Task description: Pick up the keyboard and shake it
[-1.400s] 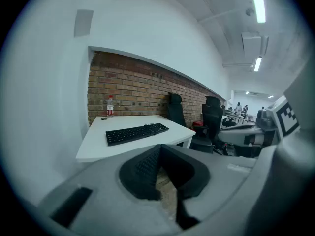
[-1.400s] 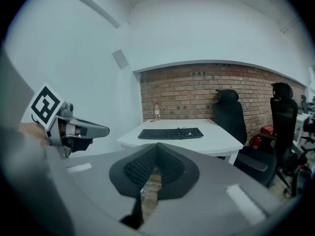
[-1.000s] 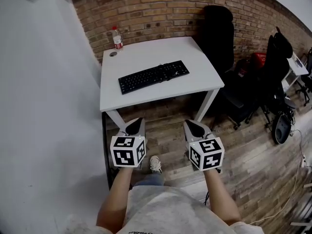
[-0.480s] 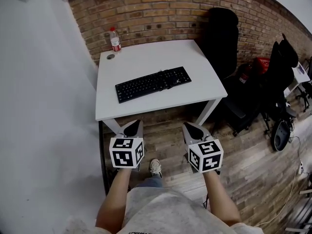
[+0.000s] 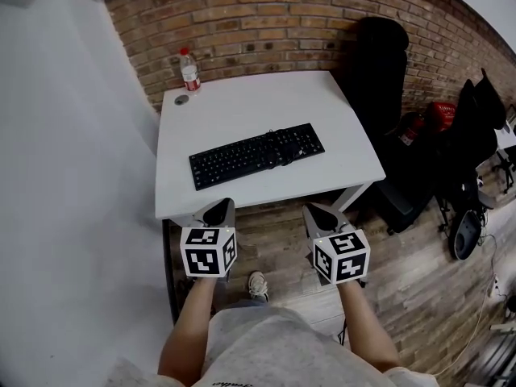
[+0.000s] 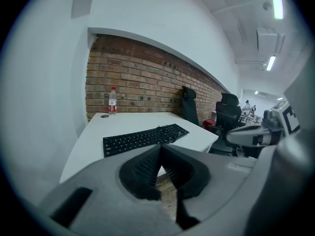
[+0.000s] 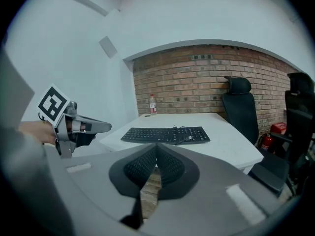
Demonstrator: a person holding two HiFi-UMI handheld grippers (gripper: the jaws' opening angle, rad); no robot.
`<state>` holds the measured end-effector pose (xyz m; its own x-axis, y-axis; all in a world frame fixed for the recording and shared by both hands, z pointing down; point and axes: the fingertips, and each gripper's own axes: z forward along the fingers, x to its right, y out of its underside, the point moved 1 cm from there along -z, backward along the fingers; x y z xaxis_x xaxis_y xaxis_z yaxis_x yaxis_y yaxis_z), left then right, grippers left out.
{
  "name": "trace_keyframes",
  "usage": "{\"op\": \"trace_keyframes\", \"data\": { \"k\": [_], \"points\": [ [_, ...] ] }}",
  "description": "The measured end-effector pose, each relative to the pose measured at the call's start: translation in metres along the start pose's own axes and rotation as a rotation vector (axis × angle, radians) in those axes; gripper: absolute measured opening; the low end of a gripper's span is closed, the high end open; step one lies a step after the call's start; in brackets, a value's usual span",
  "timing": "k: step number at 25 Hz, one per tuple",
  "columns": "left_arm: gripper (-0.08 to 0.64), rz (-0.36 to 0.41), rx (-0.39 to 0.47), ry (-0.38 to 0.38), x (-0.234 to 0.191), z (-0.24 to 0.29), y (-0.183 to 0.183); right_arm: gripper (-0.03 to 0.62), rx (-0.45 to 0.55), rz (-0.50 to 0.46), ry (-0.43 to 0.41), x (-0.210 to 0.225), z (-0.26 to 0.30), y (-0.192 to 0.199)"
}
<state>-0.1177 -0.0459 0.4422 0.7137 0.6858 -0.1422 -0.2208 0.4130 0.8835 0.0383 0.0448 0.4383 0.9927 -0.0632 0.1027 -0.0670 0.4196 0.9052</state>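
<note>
A black keyboard (image 5: 256,155) lies slightly askew near the front of a white table (image 5: 242,103), with its cable bunched on its right part. It also shows in the left gripper view (image 6: 144,138) and the right gripper view (image 7: 166,134). My left gripper (image 5: 220,210) and right gripper (image 5: 316,211) hang side by side in front of the table's near edge, short of the keyboard. Both are shut with nothing between the jaws.
A plastic bottle (image 5: 189,71) and a small round cap (image 5: 181,100) stand at the table's back left by the brick wall. A black chair (image 5: 383,63) stands right of the table, with more chairs and a red extinguisher (image 5: 439,113) beyond. A white wall runs along the left.
The table and keyboard have drawn nearer as the person steps forward; the grippers now sit just below the table's front edge. Both stay shut.
</note>
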Motion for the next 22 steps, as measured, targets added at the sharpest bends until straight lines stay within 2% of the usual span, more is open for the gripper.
{"op": "trace_keyframes", "data": {
  "k": [22],
  "points": [
    [-0.009, -0.031, -0.057, 0.032, -0.078, 0.084, -0.032, 0.009, -0.053, 0.018, 0.058, 0.041, 0.103, -0.050]
  ]
}}
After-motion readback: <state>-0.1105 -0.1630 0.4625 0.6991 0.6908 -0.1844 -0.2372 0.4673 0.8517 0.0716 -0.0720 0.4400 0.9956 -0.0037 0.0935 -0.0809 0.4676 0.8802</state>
